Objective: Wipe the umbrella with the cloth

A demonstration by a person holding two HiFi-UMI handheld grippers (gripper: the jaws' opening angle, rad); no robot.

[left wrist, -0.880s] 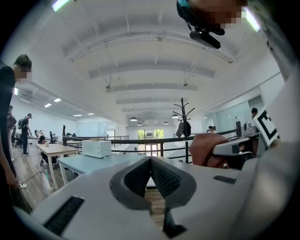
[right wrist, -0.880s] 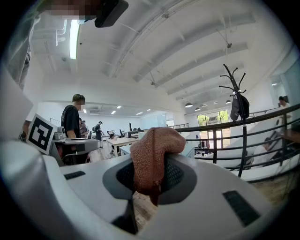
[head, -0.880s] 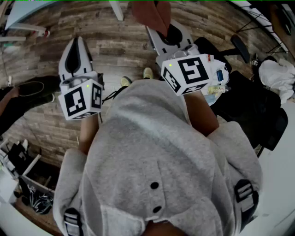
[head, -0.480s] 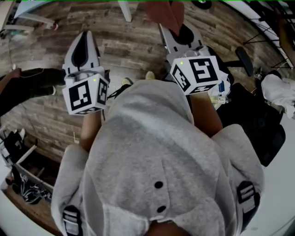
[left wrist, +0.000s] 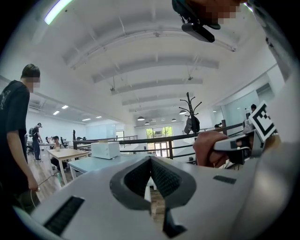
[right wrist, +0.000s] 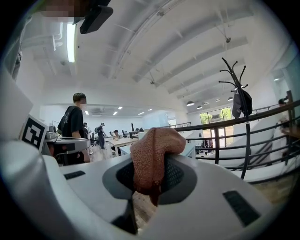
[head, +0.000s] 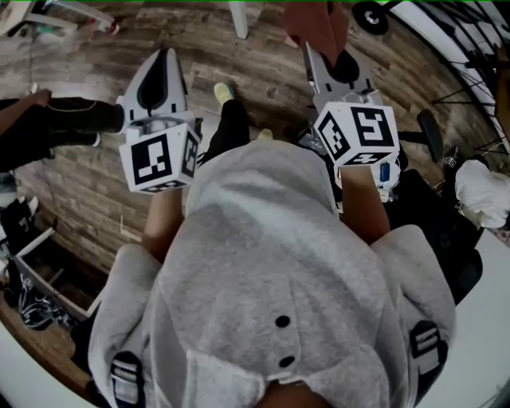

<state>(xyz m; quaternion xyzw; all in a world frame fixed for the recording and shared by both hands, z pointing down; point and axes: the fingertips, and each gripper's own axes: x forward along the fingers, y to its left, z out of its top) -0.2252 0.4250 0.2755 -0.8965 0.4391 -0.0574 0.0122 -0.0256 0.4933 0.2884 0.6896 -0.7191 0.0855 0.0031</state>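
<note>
My right gripper is shut on a reddish-brown cloth, which bunches up above its jaws. In the right gripper view the cloth hangs between the closed jaws of that gripper. My left gripper is shut with nothing between its jaws, and in its own view its tips meet in the middle. Both grippers are held level out in front of my grey hooded top. No umbrella shows in any view.
A person in black stands at the left, with legs on the wooden floor. Tables, a dark railing and a coat stand lie ahead. A black chair and a white bundle are at the right.
Both grippers have shifted up and a little right in the head view. The floor has slid past, and a dark leg with a light shoe now steps out between the grippers.
</note>
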